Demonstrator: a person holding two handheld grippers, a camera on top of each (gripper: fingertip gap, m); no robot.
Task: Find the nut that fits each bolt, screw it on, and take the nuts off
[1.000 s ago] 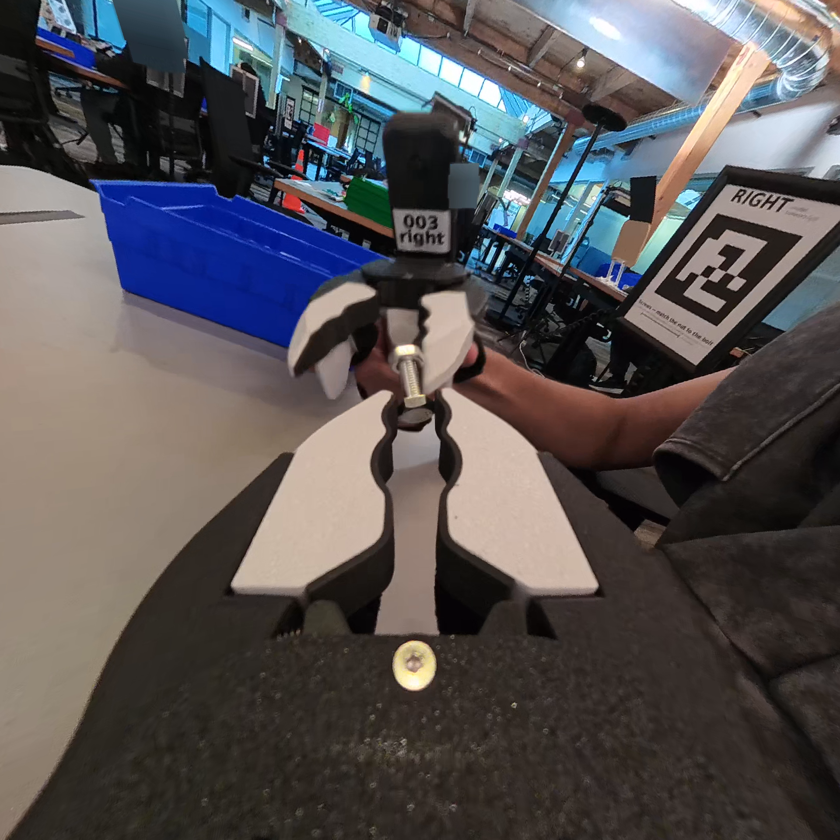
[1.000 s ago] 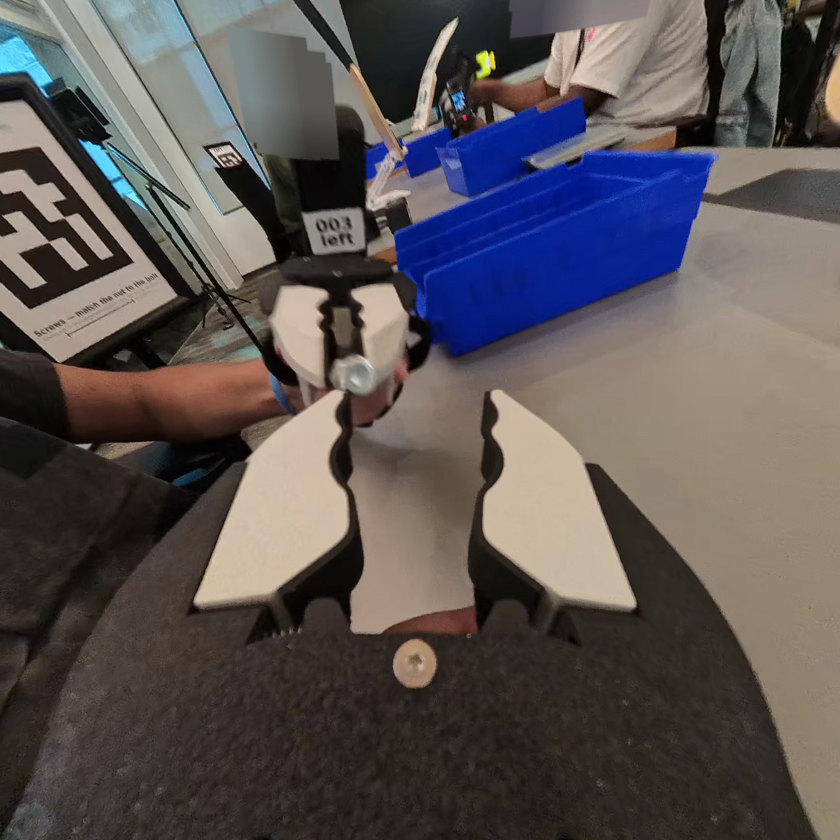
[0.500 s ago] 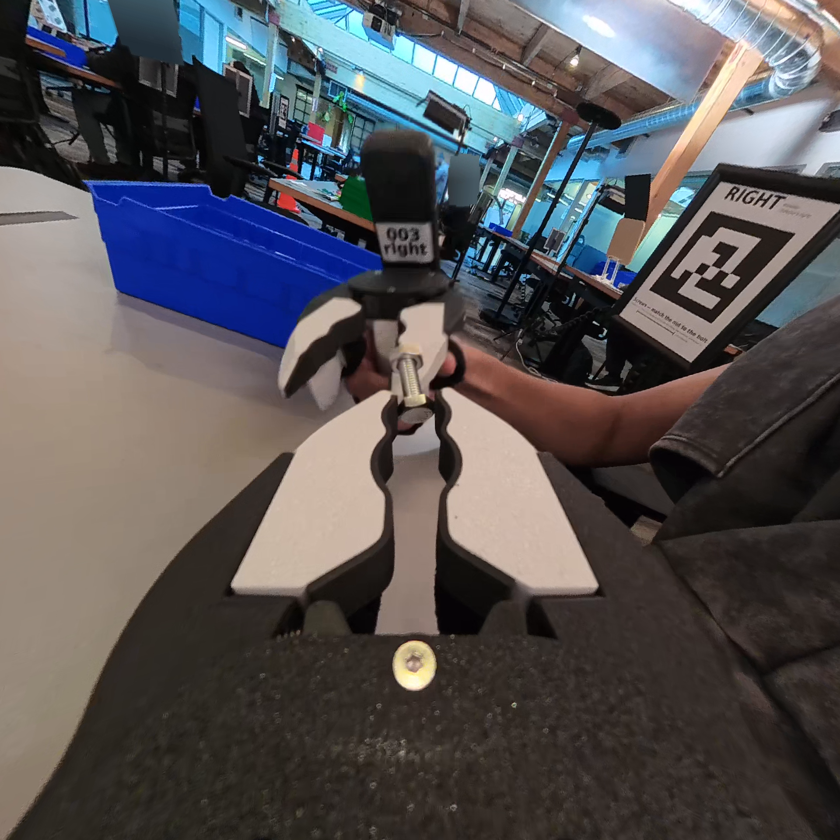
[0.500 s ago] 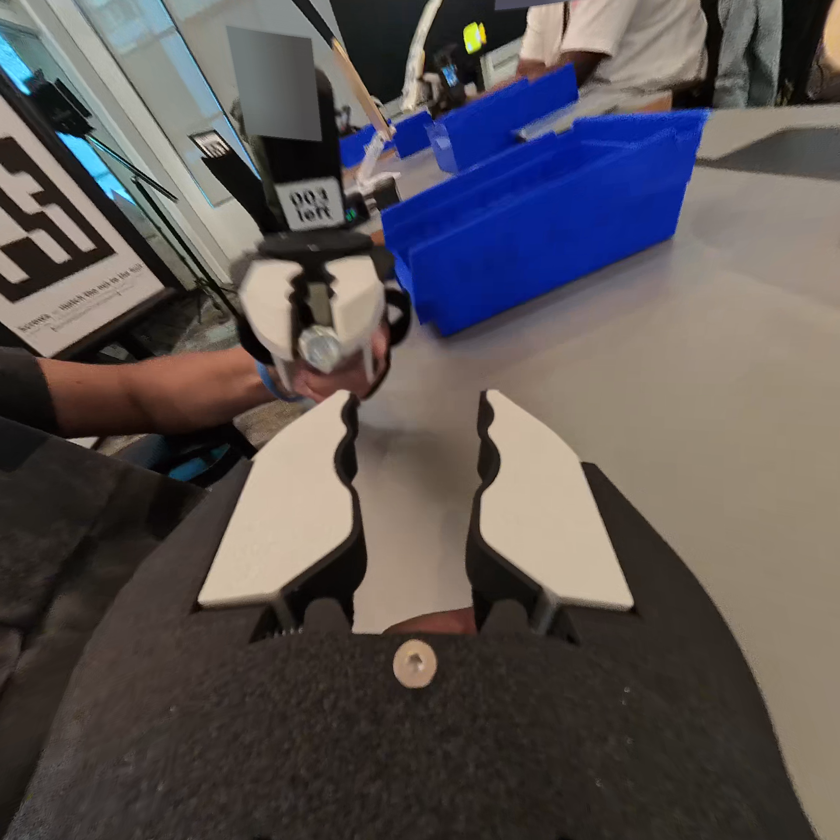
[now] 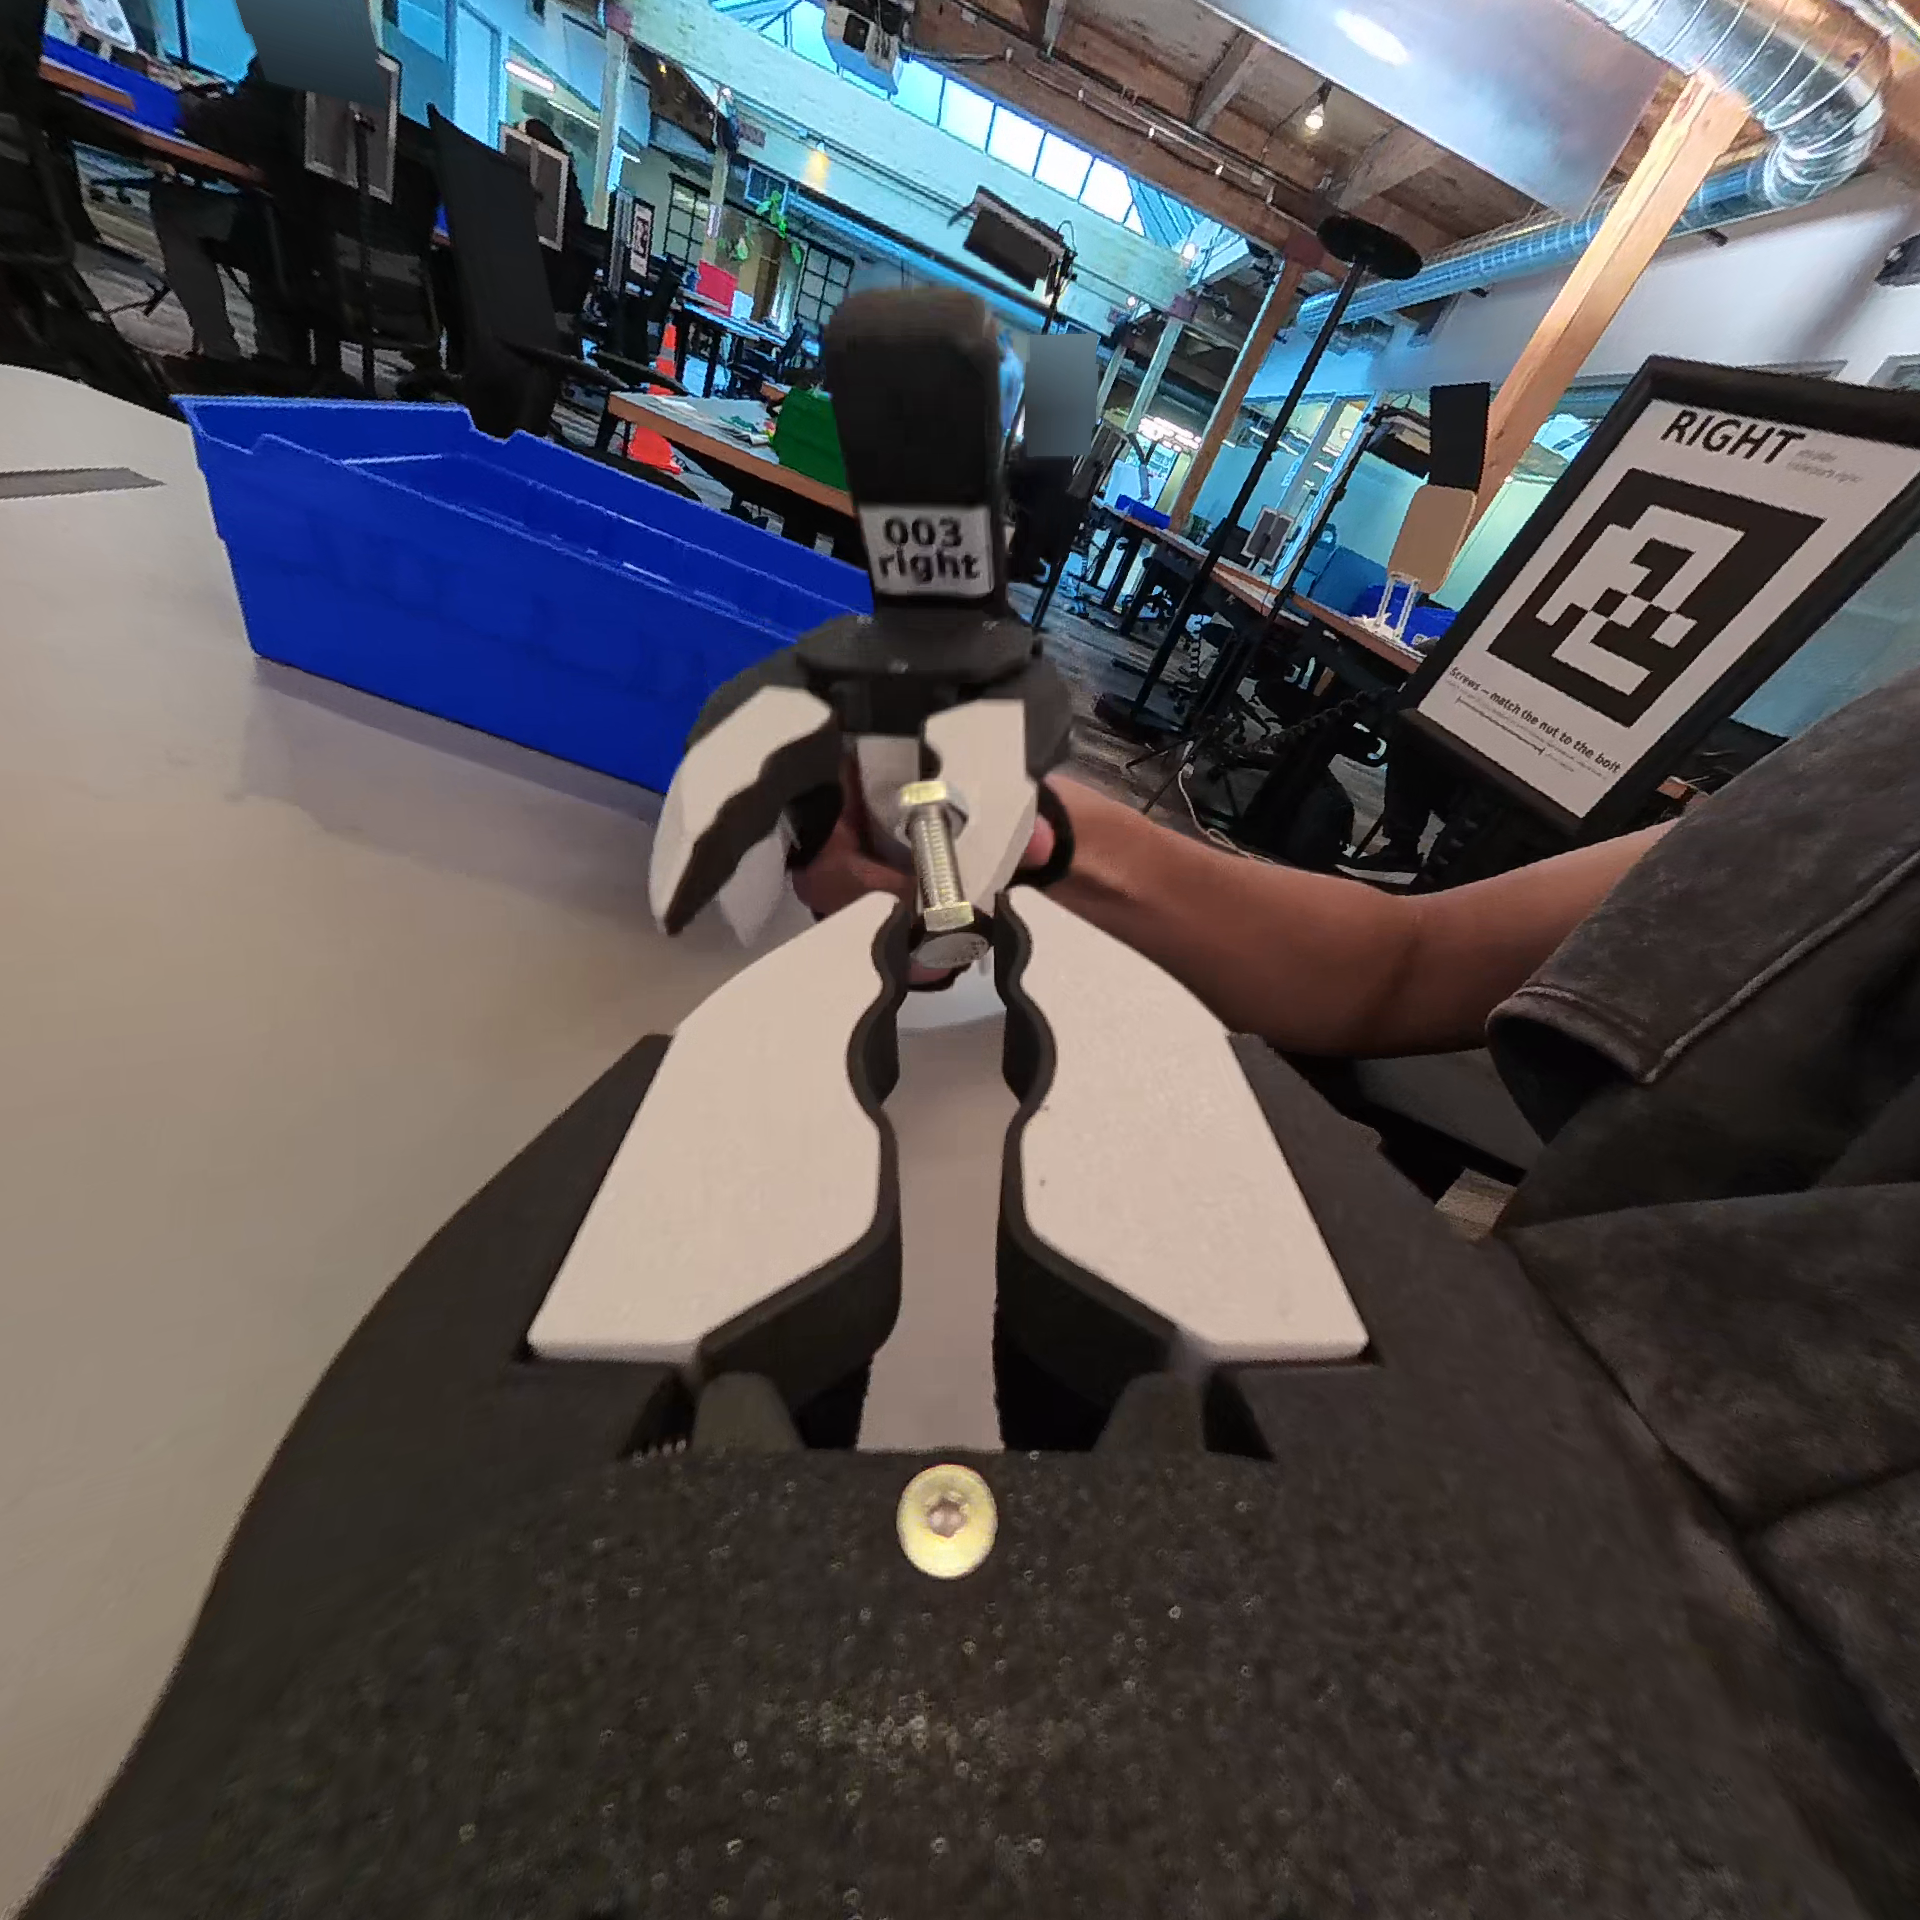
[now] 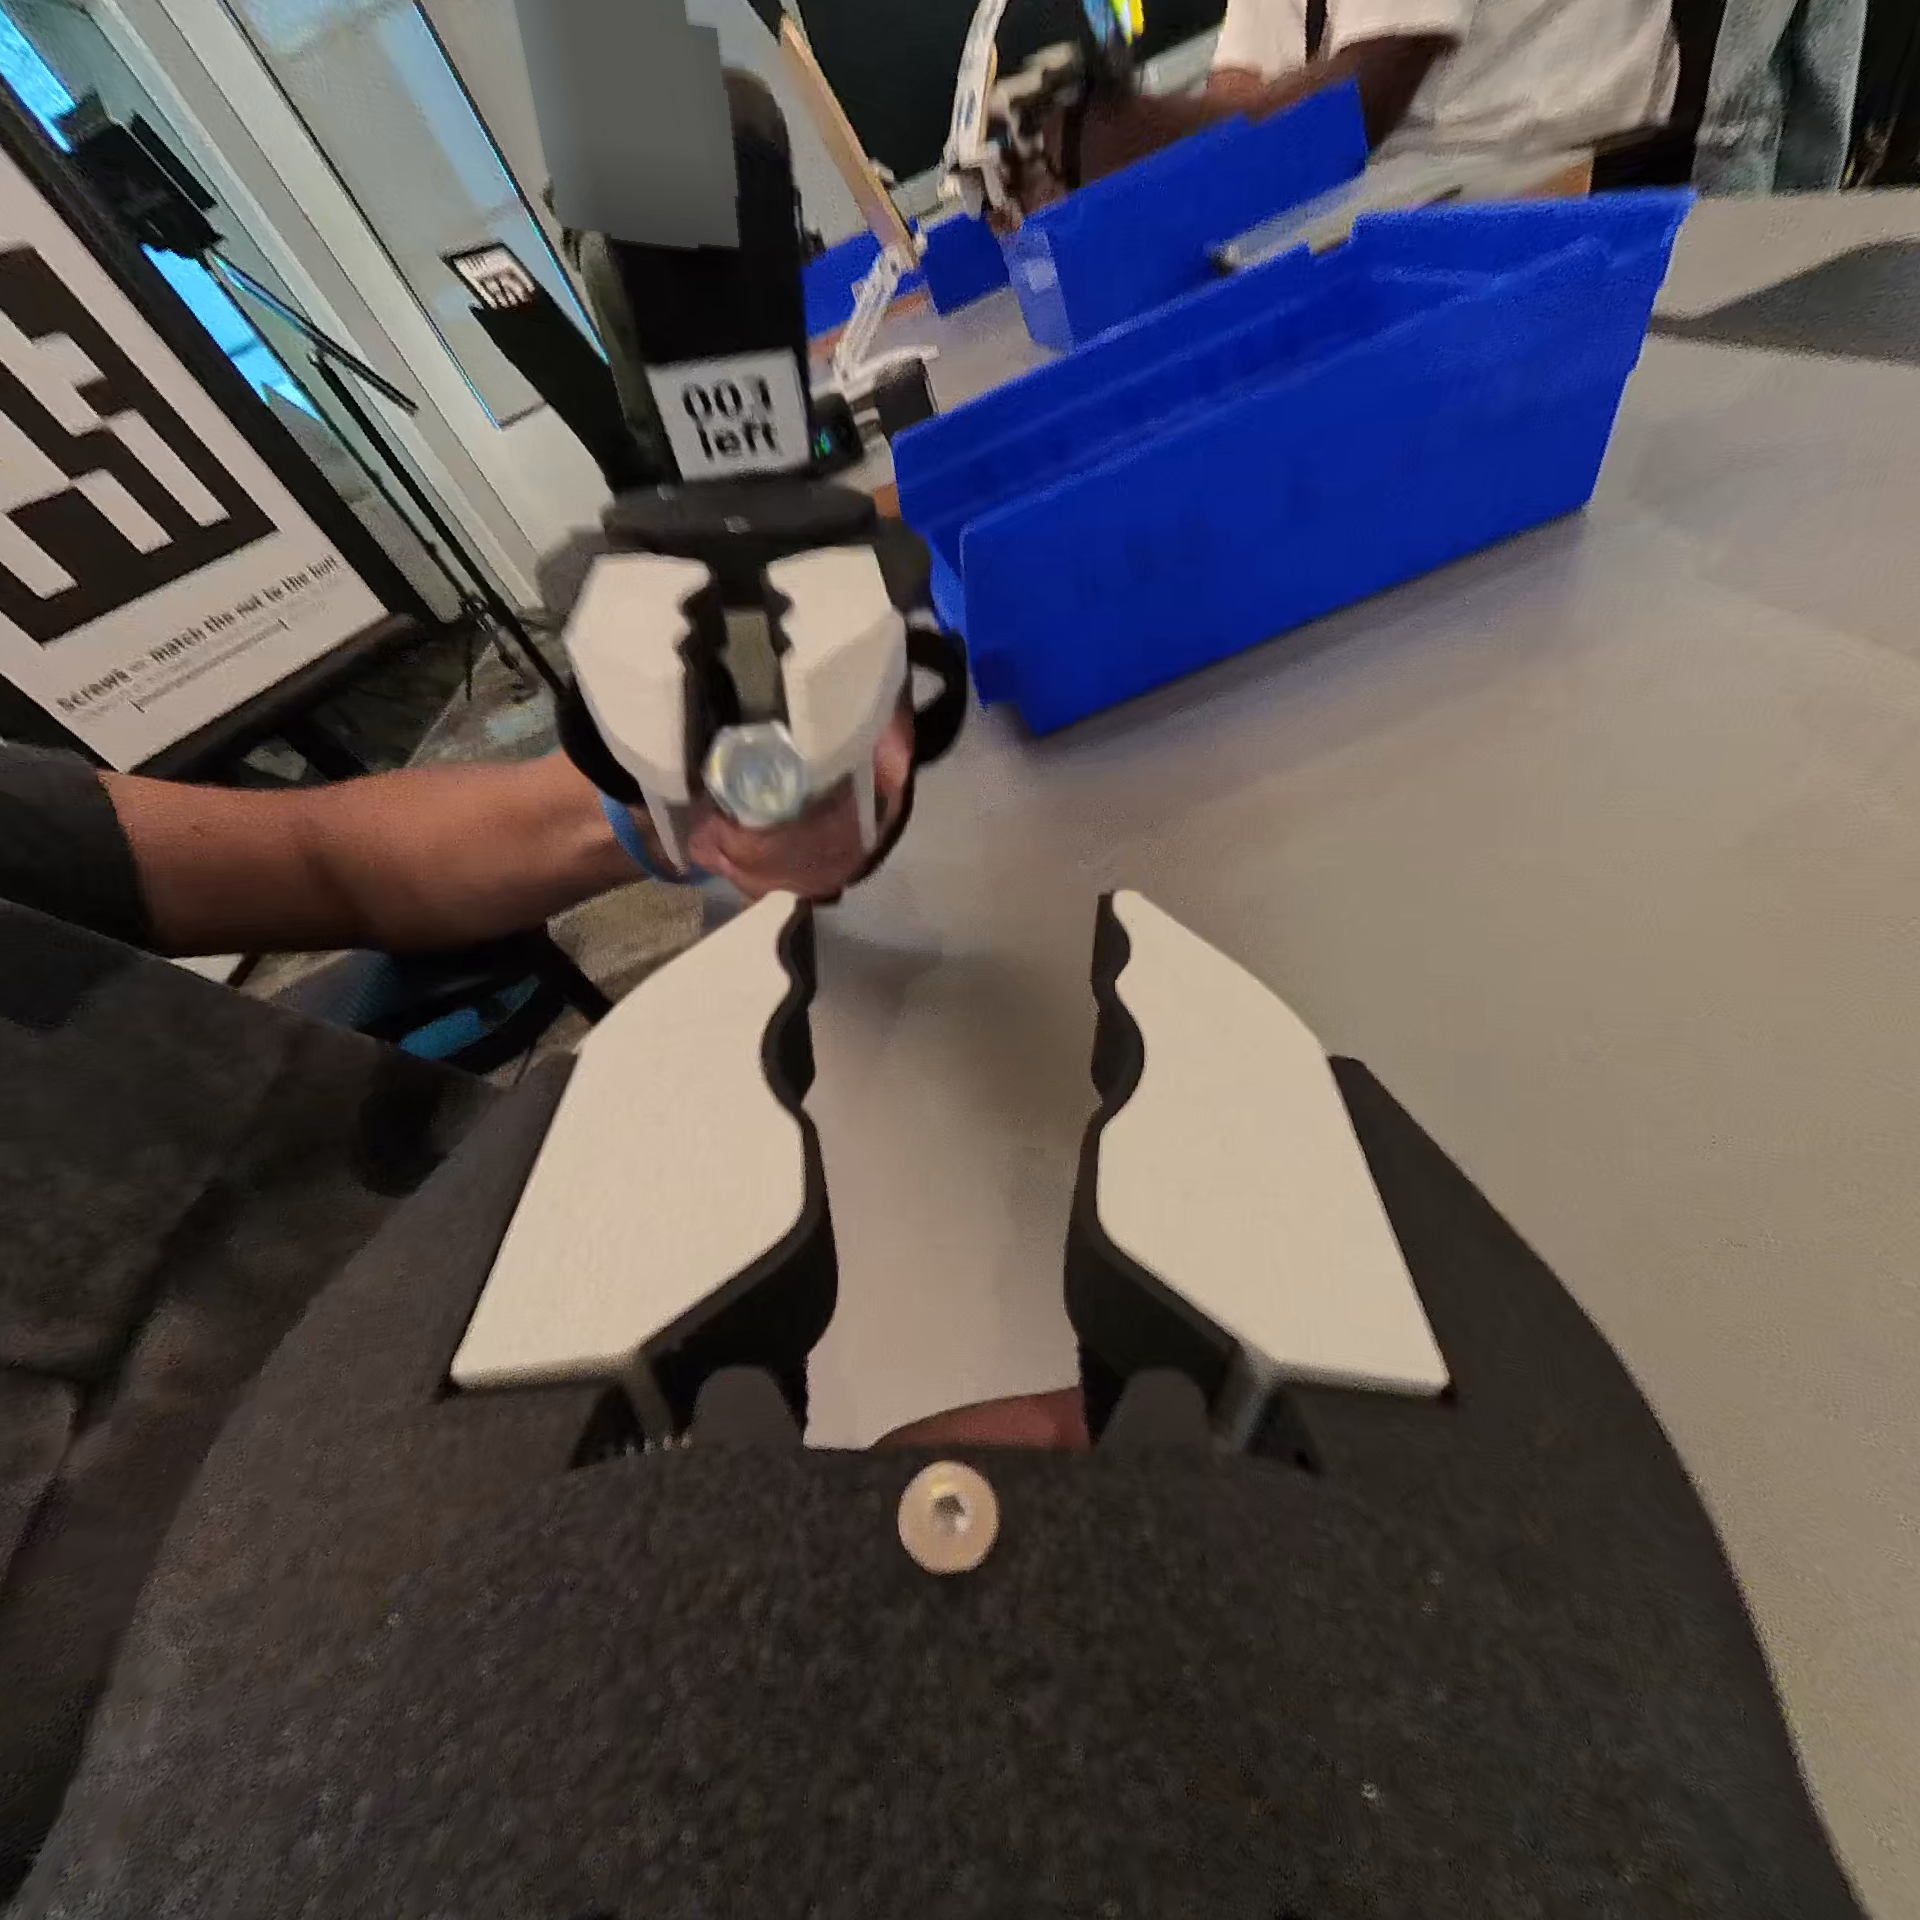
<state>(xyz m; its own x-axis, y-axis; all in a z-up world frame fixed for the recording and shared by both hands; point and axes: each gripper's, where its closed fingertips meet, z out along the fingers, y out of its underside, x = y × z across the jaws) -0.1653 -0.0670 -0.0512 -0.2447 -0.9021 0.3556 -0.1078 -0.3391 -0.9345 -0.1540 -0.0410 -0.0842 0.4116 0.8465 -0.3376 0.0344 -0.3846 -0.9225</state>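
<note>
Sitting on the pale grey counter (image 5: 260, 1039), a long blue plastic bin (image 5: 499, 582) with ribbed walls lies beyond both tongs; its contents cannot be seen from either view. The right wrist view alone shows further blue bins (image 6: 1164, 197) on a counter behind, near a seated person in a white shirt (image 6: 1507, 73).

Left tongs (image 5: 940, 951), white pads on black foam body: nearly closed, clamped at the tips on the hexagonal head of a silver threaded bolt (image 5: 935, 862). The bolt points away from the camera toward the right tongs. In the right wrist view the same bolt (image 6: 756, 774) appears end-on, only its bright hex face visible between the left tongs' pads.

Silver hex nut (image 5: 932, 802): seen only in the left wrist view, seated on the far end of the bolt's thread, lying against the inner face of one pad of the right tongs.

Right tongs (image 6: 951, 925): jaws spread wide, gripping nothing. In its own view the gap between the pads shows bare counter, and the bolt sits above and left of the tips.

Both forearms reach in from the counter edge, dark sleeves pushed up; a bare hand (image 6: 790, 842) wraps the left tongs' handle from beneath. A framed black-and-white marker sign (image 5: 1662, 623) stands behind the right arm.
</note>
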